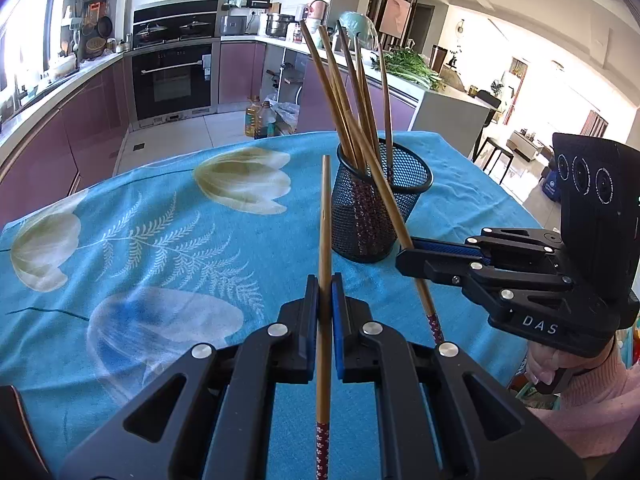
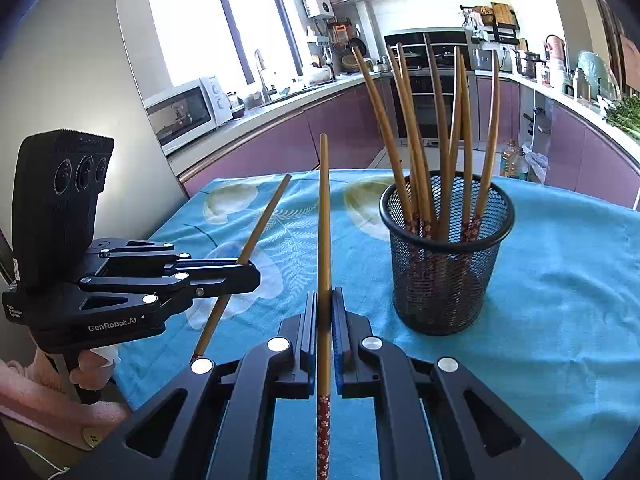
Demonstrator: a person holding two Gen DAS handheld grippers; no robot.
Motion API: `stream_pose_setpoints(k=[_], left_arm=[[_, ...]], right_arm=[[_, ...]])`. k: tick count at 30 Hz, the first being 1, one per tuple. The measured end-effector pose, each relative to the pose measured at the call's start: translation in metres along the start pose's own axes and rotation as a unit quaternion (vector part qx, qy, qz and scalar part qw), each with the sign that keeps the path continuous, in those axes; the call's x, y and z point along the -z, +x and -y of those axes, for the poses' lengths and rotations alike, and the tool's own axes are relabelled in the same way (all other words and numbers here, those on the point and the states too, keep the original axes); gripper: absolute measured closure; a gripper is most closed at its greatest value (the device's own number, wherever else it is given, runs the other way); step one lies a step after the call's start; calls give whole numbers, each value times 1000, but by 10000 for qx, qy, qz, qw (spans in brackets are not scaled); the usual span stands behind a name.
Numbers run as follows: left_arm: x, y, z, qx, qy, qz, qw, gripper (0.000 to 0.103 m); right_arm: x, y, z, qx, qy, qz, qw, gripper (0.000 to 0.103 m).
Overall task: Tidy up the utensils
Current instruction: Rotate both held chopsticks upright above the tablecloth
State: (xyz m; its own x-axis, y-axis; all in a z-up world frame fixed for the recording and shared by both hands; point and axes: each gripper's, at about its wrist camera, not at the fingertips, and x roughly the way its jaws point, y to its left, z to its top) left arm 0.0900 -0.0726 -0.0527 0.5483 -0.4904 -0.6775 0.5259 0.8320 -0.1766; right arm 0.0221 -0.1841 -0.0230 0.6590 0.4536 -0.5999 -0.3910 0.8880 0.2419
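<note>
A: What does the left hand-held gripper (image 1: pixel 325 280) have?

B: Its jaws are closed tight on one bamboo chopstick (image 1: pixel 325 216), which runs straight up between the blue pads, patterned red end toward the camera, plain tip pointing away over the blue flowered cloth (image 1: pixel 168 240).

A: And the right hand-held gripper (image 2: pixel 325 298)?

B: The same: clamped on a second chopstick (image 2: pixel 324 216), also with its red patterned end nearest the camera. From the left wrist view that gripper sits at the right, and its chopstick slants up in front of the black mesh cup (image 1: pixel 380 208), crossing the rim.

A: Is its tip inside the cup?

B: I cannot tell; it merges with the bundle there.

A: Where is the rest?

B: Several chopsticks (image 2: pixel 440 140) stand in the mesh cup, leaning against the rim, patterned ends down. The cup stands upright on the cloth-covered counter (image 2: pixel 560 280), to the right of both grippers in the right wrist view.

A: Who holds the grippers?

B: A person in pink sleeves (image 1: pixel 592 400).
</note>
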Motion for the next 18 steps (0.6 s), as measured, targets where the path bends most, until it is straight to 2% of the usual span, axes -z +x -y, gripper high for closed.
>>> stream_pose_setpoints(k=[18], left_arm=[[-8, -19, 5, 86, 27, 247, 9997, 96]], right_arm=[[-8, -26, 11, 214, -16, 401, 9990, 97]])
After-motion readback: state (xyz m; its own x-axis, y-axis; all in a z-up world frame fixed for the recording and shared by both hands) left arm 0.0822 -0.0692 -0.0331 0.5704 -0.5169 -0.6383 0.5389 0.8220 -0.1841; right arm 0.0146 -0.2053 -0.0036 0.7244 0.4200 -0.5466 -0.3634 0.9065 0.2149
